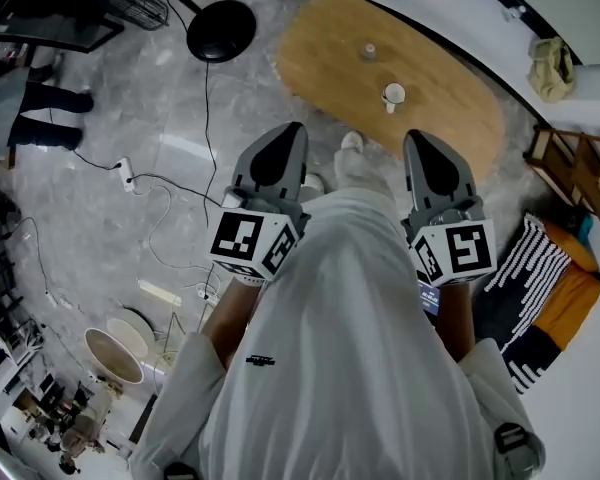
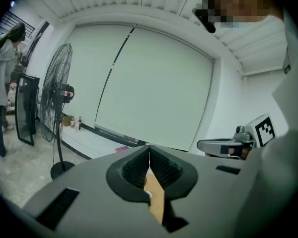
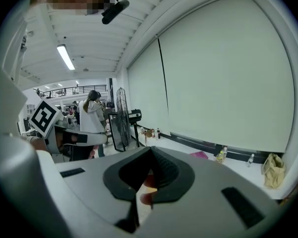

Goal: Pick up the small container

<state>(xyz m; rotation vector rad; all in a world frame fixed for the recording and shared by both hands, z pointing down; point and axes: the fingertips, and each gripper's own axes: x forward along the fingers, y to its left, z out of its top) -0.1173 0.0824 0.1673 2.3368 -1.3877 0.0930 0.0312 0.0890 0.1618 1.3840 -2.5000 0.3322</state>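
On wooden surface (image 1: 450,108) ahead: risking toppling small container (image 1: 368,51) near cup (image 1: 393,95), arriving with left gripper (image 1: 293,128), right gripper (image 1: 417,136) fingers pressed together.

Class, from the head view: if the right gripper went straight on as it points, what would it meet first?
Most likely the oval wooden table, just ahead of the right gripper; the white mug stands further on, near that line. Depth is unclear, so only a guess.

No lettering, label or number is legible anywhere.
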